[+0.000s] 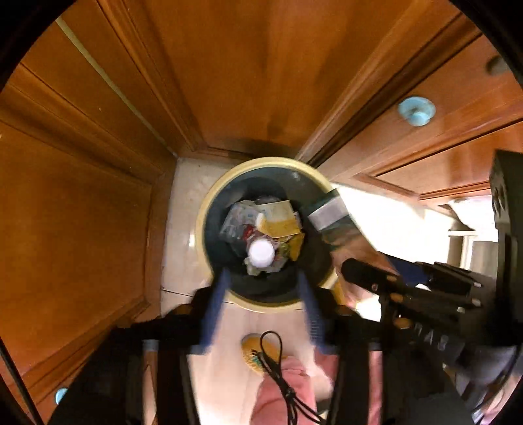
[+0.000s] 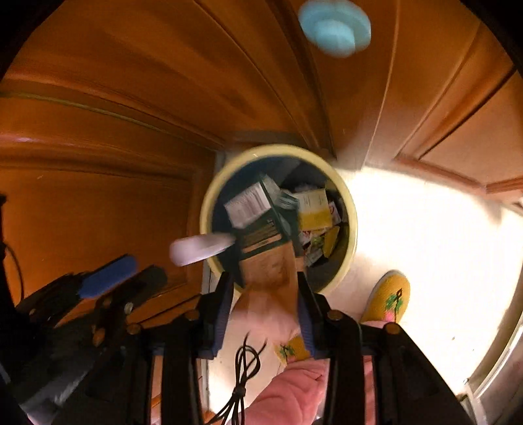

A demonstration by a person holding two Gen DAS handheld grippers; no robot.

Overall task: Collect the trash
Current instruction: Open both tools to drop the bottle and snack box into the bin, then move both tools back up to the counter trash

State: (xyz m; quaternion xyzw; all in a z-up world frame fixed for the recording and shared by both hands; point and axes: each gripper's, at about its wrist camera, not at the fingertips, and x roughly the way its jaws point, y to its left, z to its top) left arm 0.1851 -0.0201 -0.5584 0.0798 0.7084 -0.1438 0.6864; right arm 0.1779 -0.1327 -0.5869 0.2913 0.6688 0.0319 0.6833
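Observation:
I look down into a round bin with a pale yellow rim point(image 1: 202, 229) point(image 2: 209, 202); several papers and wrappers lie inside. My left gripper point(image 1: 263, 274) point(image 2: 148, 266) hangs open right over it, blue fingers spread, nothing between them. A white bottle point(image 1: 260, 253) point(image 2: 199, 248) is loose in the air below that gripper, at the bin's mouth. My right gripper point(image 2: 264, 278) point(image 1: 359, 261) is shut on a green and brown carton point(image 2: 261, 235) point(image 1: 330, 215). The carton's far end tilts over the rim into the bin.
Orange wooden cabinet doors close in the bin on the far and left sides; one carries a light blue knob point(image 1: 416, 111) point(image 2: 335, 27). Pale floor point(image 2: 425, 245) spreads to the right. A yellow slipper point(image 2: 389, 297), a pink trouser leg and a black cable point(image 1: 278, 376) are near me.

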